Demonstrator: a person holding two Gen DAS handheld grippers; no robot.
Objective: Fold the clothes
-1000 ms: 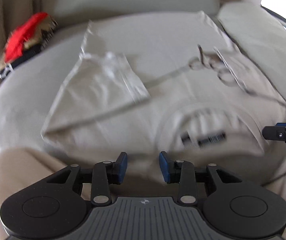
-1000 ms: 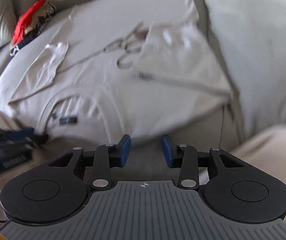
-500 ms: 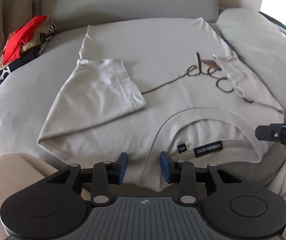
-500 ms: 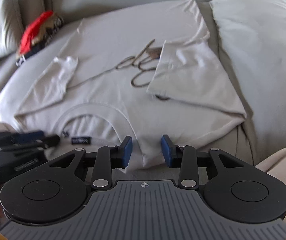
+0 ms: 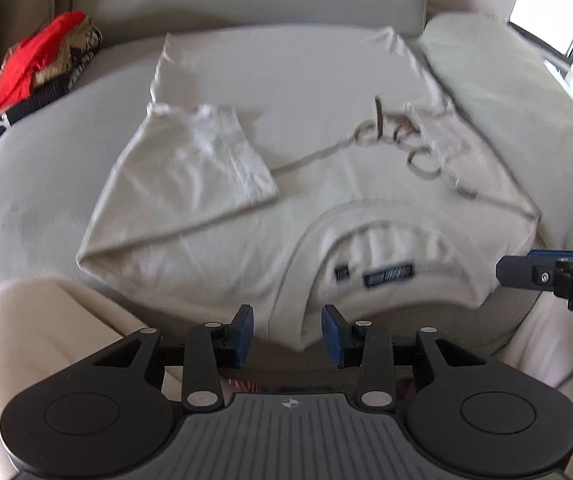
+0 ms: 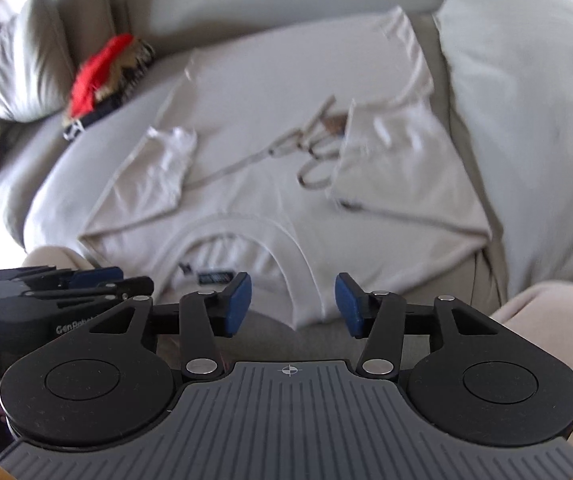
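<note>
A light grey T-shirt [image 5: 310, 120] [image 6: 270, 184] lies flat on the sofa seat, collar toward me, both sleeves folded inward. Brown script runs across its chest [image 5: 390, 136] [image 6: 306, 148]. Dark labels sit inside the collar [image 5: 386, 278] [image 6: 215, 278]. My left gripper [image 5: 287, 334] is open just before the collar's near edge, holding nothing. My right gripper [image 6: 293, 305] is open over the collar's right part, also with nothing between its pads. The right gripper [image 5: 554, 274] shows at the right edge of the left wrist view; the left gripper [image 6: 66, 284] shows at the left of the right wrist view.
A pile of red, tan and black clothes [image 5: 34, 68] [image 6: 102, 76] sits at the back left of the sofa. A grey cushion [image 6: 26, 60] leans beside it. A large pale pillow [image 5: 498, 92] [image 6: 526, 100] lies along the shirt's right side. Beige trouser knees [image 5: 46, 316] frame the front.
Both grippers have shifted slightly near the collar, and the right gripper's fingers have spread a little wider. The shirt lies as before.
</note>
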